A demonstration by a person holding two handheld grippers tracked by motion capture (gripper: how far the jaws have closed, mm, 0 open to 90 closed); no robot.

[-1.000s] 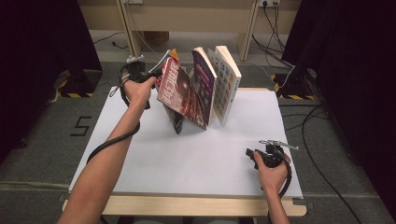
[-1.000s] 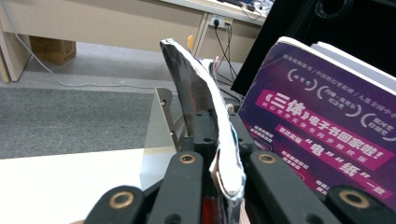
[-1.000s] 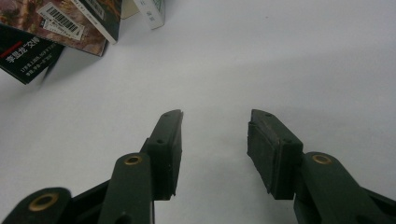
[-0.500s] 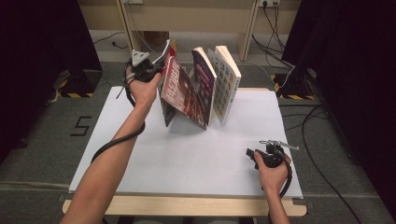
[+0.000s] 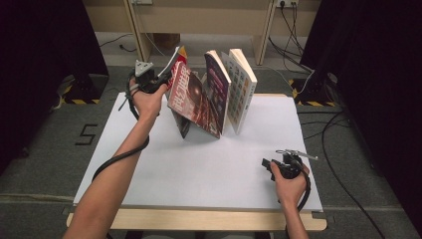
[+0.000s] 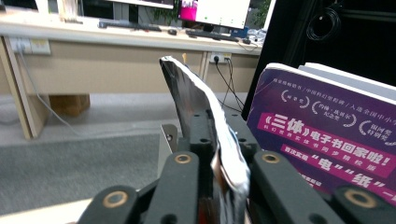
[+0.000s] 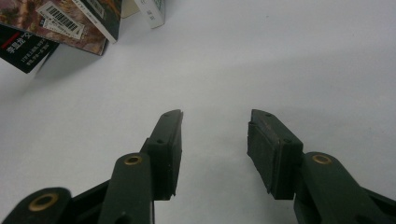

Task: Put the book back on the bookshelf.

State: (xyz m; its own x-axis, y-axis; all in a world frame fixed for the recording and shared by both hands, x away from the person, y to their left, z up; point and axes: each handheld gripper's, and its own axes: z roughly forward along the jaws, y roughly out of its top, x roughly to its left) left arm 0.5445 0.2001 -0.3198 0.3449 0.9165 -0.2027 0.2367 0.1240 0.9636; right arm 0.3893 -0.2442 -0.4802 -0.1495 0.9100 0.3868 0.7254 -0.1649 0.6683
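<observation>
1. Far left of the high view: the left gripper [image 5: 161, 78] is up at the back-left of the white table [image 5: 199, 169], with the person's left forearm reaching in from the bottom edge and the cable looping along it.

2. That gripper has the front cover [image 5: 175, 59] of the red book [image 5: 191, 97] between its jaws. In the left gripper view the glossy cover [image 6: 196, 98] runs right down between the two black pads and curls up above them. The jaws have just been easing open a bit, but the pads look like they're pressing on the cover, so I'd call it clamped on it.

3. The red book itself stands on the table toward the back, tilted, its cover pulled out to the left and its lower corner down on the white surface.

4. Just beside it on the right, a purple book [image 5: 218, 87] stands upright, leaning a little. Its purple back with white lettering sits close by in the left gripper view [image 6: 327, 140].

5. Next right, touching or nearly so, is a pale book [image 5: 242, 87] standing on end.

6. Near the front-right of the table: the right gripper [image 5: 268, 164], low over the table in the person's right hand [image 5: 291, 181]. Its jaws are apart with nothing between them, just bare table in the right gripper view [image 7: 215, 140], well apart from the books.
</observation>
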